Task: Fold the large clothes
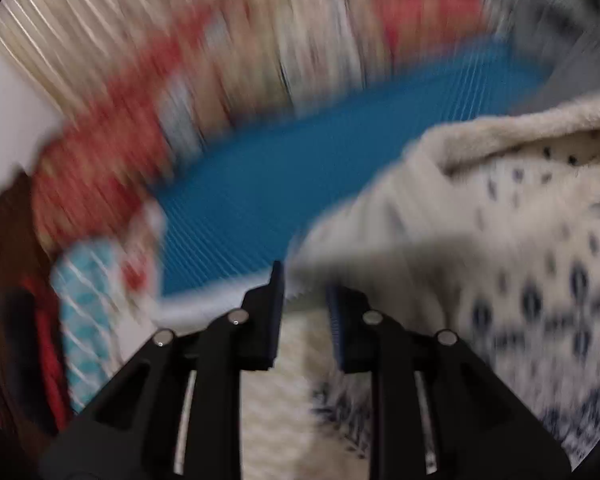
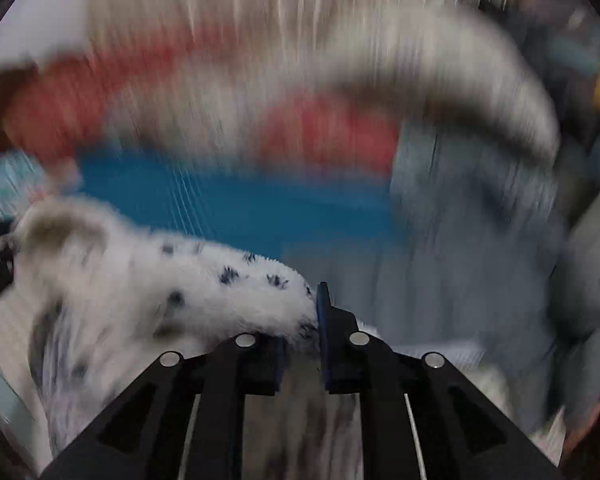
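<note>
A cream fleece garment with dark blue spots and diamond patterns (image 1: 500, 248) fills the right of the left wrist view and hangs over a blue ribbed mat (image 1: 300, 184). My left gripper (image 1: 306, 292) is shut on the garment's edge, with fabric between the fingers. In the right wrist view the same fleece (image 2: 180, 292) stretches from the left into my right gripper (image 2: 304, 320), which is shut on it. Both views are heavily motion-blurred.
Red and patterned cloth (image 1: 100, 152) lies along the mat's far edge. Pale blue-grey cloth (image 2: 460, 240) sits at the right of the right wrist view. Pleated light curtains (image 1: 100, 40) hang behind.
</note>
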Tool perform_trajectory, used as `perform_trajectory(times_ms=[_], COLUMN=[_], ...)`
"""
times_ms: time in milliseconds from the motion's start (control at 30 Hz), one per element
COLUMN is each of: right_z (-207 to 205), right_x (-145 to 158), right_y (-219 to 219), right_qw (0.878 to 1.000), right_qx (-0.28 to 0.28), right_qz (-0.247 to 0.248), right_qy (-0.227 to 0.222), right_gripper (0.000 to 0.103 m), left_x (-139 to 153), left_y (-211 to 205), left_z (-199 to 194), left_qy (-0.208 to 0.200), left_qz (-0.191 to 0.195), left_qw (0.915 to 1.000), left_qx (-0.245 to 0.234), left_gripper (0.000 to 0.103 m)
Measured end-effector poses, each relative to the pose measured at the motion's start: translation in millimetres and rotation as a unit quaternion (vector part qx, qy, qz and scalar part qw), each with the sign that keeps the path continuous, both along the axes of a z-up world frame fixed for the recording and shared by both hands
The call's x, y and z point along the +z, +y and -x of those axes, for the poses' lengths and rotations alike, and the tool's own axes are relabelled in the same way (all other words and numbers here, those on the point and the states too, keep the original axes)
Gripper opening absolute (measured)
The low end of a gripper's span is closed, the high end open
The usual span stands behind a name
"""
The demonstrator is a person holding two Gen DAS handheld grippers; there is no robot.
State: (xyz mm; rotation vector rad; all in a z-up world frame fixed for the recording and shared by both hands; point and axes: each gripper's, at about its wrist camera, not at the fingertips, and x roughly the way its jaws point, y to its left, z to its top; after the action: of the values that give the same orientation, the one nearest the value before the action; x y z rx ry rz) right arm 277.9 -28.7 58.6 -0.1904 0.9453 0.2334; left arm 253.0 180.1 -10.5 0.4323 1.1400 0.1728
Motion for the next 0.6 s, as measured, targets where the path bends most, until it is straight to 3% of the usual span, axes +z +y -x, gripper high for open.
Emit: perform_trajectory(times_ms=[67,167,267,333,400,467,533,600], right_z=[14,46,87,109,144,162,173,180], right_x=[-57,-79,-67,-56,-58,-60,-77,-95], right_y=[-12,-48,-97,-131,-165,-193,-207,-211], right_qw=[0.998,0.993,0.990,0.987,0.984,0.984,0.979,0.963], right_qx=[0.018,0.024,0.000,-0.015,-0.039,-0.066,-0.085,-0.088], right_qz=[-0.020,-0.082,-0.129,-0.157,-0.173,-0.166,-0.180,-0.242], right_qy=[0.055,0.084,0.061,0.042,0.031,0.019,0.046,0.084], right_gripper=[0.019,0.020,0.028,0.051,0.064,0.070,0.071,0.071], left_x=[-54,-87,-66,-44,-21,9,18,12], left_y=[1,3,19,21,20,15,4,-21], left_z=[-2,0,8,18,36,75,109,148], left_qy=[0.044,0.065,0.051,0.030,0.005,-0.034,-0.045,-0.035], left_qz=[0.007,0.001,0.031,0.048,0.038,0.060,0.090,0.135], left_qw=[0.9990,0.9978,0.9982,0.9982,0.9989,0.9964,0.9929,0.9861], left_qx=[0.010,-0.009,-0.008,-0.020,-0.028,-0.049,-0.064,-0.090], left_gripper=[0.020,0.020,0.020,0.020,0.024,0.052,0.070,0.075])
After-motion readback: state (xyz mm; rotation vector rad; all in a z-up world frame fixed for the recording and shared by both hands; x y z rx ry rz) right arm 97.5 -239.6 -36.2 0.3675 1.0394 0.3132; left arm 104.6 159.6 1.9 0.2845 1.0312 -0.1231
